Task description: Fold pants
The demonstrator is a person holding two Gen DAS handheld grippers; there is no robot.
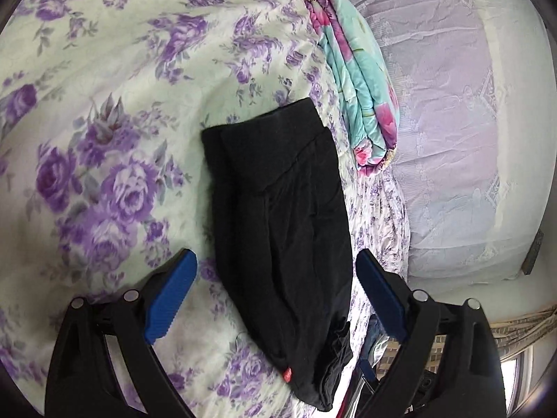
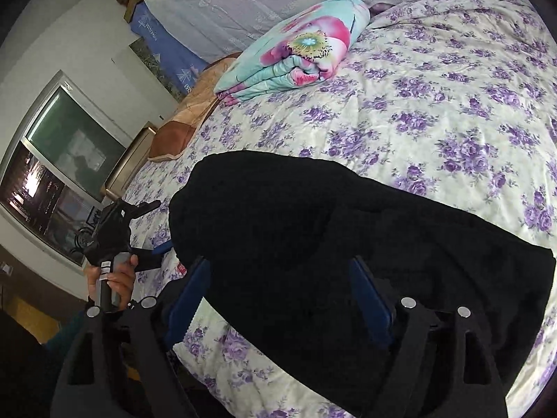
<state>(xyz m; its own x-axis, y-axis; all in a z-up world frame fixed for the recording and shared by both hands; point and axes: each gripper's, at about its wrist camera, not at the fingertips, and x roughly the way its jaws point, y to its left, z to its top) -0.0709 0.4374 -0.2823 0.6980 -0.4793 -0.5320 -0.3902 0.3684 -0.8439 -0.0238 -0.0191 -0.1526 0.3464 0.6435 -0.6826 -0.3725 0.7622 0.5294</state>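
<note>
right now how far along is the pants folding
Mostly done, it seems: the black pants lie on the flowered bedspread as a compact folded bundle with layered edges. Nothing is in hand: the left gripper and right gripper both stand open above the cloth, gripping none of it. What may remain is one more fold or some smoothing, then moving it beside the folded quilt.

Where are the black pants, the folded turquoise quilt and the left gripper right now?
black pants (image 1: 278, 230): left wrist view, middle of the folded fabric.
folded turquoise quilt (image 2: 296, 59): right wrist view, its top face.
left gripper (image 1: 276, 299): left wrist view, between its fingertips.
</note>
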